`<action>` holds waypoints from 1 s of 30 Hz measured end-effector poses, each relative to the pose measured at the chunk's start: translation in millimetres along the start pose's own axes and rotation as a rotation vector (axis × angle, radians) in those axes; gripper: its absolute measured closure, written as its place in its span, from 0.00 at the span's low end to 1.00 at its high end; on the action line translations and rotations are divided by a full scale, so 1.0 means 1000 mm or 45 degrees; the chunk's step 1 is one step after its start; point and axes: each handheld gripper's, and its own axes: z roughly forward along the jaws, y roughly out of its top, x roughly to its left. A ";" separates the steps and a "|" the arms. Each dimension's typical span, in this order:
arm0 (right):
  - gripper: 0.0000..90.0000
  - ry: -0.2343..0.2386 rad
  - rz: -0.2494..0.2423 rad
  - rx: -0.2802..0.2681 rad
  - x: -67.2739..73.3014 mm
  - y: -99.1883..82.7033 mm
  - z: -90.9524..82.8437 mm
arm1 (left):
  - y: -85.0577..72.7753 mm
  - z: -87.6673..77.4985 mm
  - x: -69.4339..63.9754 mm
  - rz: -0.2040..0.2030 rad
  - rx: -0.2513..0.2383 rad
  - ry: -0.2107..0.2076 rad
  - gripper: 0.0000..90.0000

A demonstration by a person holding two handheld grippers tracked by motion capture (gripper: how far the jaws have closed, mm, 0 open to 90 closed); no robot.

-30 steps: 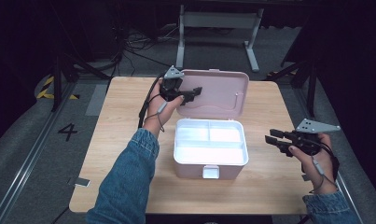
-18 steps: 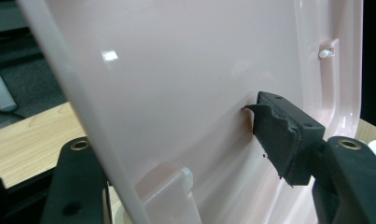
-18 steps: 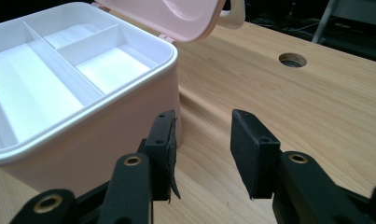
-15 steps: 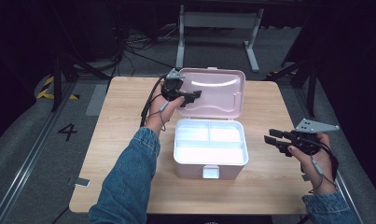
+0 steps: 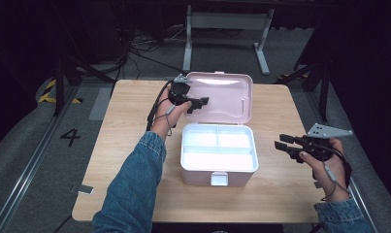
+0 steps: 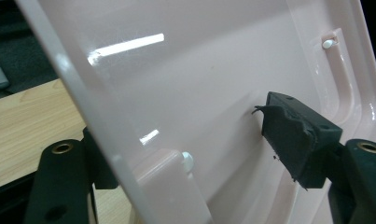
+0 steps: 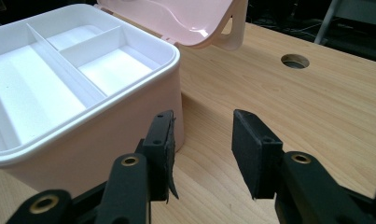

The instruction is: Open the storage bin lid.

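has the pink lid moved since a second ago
Yes, slightly. In the high view the lid has tipped a little further back from the box, toward the table's far edge.

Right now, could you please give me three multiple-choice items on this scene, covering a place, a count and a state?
1. Where is the left gripper?
A. at the lid's edge
B. inside the tray
C. off the table

2. How many compartments has the white tray?
A. one
B. three
C. six

3. How is the pink box?
A. latched shut
B. overturned
C. open

Answers: 1 A, its jaws, just opening, straddle the lid without gripping it; 2 B, two small and one long; 3 C, the lid stands up behind the tray.
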 end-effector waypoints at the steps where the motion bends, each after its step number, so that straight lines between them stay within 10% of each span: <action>1: 0.66 0.000 0.000 0.000 0.000 0.000 0.000 | -0.001 0.000 0.001 0.000 0.011 0.003 0.32; 30: 0.65 0.019 0.008 0.026 0.001 -0.002 0.006 | -0.018 0.006 0.016 -0.105 0.138 0.042 0.32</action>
